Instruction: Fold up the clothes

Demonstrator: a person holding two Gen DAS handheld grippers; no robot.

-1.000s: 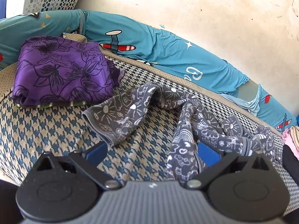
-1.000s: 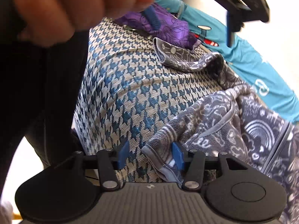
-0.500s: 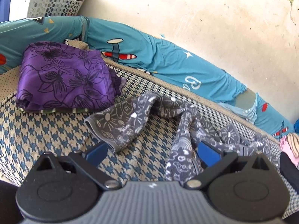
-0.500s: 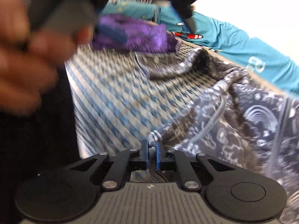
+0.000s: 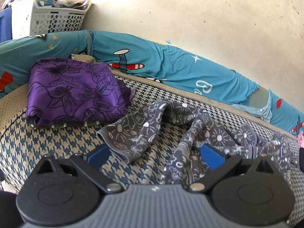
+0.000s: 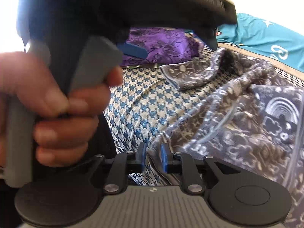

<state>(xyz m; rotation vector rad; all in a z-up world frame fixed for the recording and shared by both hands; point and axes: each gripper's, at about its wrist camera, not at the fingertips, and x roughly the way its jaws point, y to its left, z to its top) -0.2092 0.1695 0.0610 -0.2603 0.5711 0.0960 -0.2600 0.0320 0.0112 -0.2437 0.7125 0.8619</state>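
Observation:
A grey garment [image 5: 144, 131] with white doodle print lies crumpled across the houndstooth mattress [image 5: 47, 142]. My left gripper [image 5: 154, 156] hovers over its near part, open; one blue pad sits by a twisted strand of the cloth and the other over bare mattress. In the right wrist view the same grey garment [image 6: 237, 114] spreads to the right. My right gripper [image 6: 153, 157] is shut on its near hem, which runs between the two blue pads. A person's hand [image 6: 62, 117] holding the left gripper's handle fills the left of that view.
A folded purple floral garment [image 5: 74, 89] rests on the mattress at the back left, over a striped piece. Teal printed bedding [image 5: 171, 70] lines the wall behind. A white laundry basket [image 5: 51, 20] stands at the far left corner. Pink cloth [image 5: 301, 137] shows at the right edge.
My right gripper went from open around the grey hem to shut on it and has pulled it nearer. The left gripper stayed open and tilted up, and its hand now looms closer in the right view.

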